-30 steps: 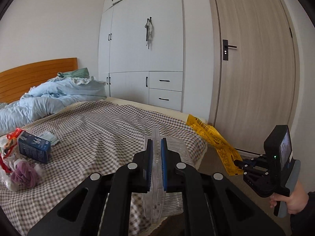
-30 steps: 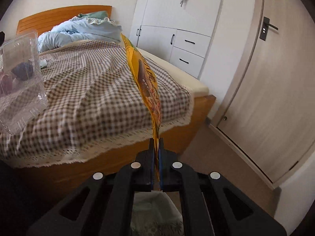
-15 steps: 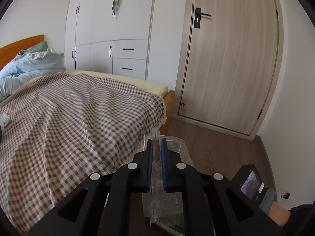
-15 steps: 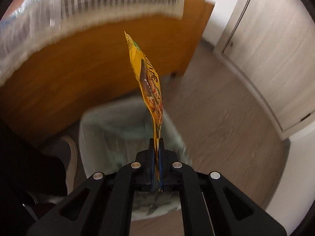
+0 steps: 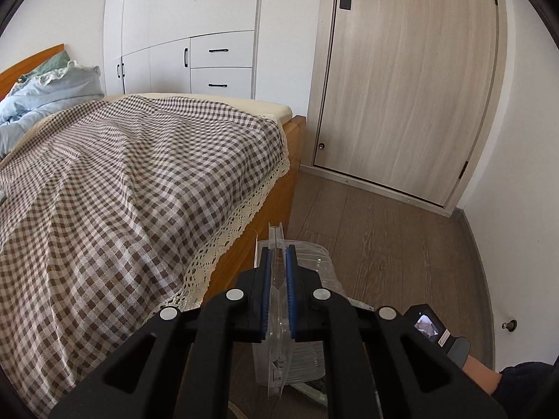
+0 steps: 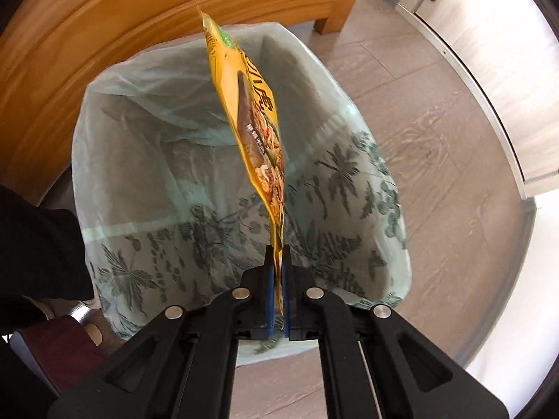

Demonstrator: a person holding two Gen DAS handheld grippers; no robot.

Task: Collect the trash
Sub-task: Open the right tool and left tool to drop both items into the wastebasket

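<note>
The right gripper (image 6: 276,265) has its jaws closed on one edge of a yellow snack bag (image 6: 249,111), light and floppy, above the lined trash bin (image 6: 363,188). The left gripper (image 5: 278,269) pinches a clear plastic clamshell box (image 5: 307,262), thin and springy, beside the bed (image 5: 139,160).

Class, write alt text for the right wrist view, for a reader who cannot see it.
The right tool grips a yellow snack wrapper by its edge above an open bin lined with a pale green bag. The bin stands on the wood floor beside a wooden bed frame.
</note>
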